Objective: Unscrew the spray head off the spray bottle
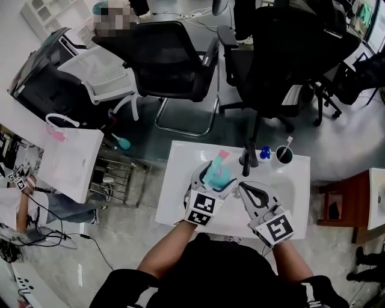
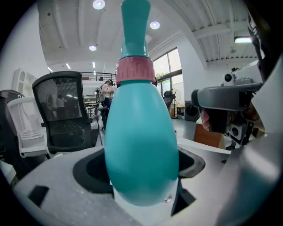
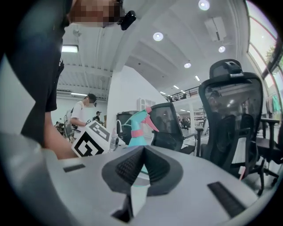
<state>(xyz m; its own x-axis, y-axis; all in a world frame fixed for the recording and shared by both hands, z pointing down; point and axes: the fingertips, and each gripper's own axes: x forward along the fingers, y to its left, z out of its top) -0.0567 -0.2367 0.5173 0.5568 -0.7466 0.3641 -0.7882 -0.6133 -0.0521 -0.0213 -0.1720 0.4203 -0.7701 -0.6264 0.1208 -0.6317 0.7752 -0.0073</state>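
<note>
**Open office with white tables and mesh chairs**

A white table (image 1: 177,180) stands on a glossy grey floor (image 1: 343,144). Beyond it are a black mesh chair (image 1: 171,60) and a high-backed black chair (image 1: 283,54), with a white chair (image 1: 102,75) further left. A second white table (image 1: 72,162) lies at the left, and a wire rack (image 1: 117,174) stands between the two tables. A brown cabinet (image 1: 337,201) sits at the right, and a white shelf (image 1: 48,12) fills the top-left corner. Overhead, round lights (image 2: 98,4) dot a white ceiling (image 2: 66,26). Tall windows (image 2: 170,70) in a white wall (image 2: 194,66) let in daylight.
</note>
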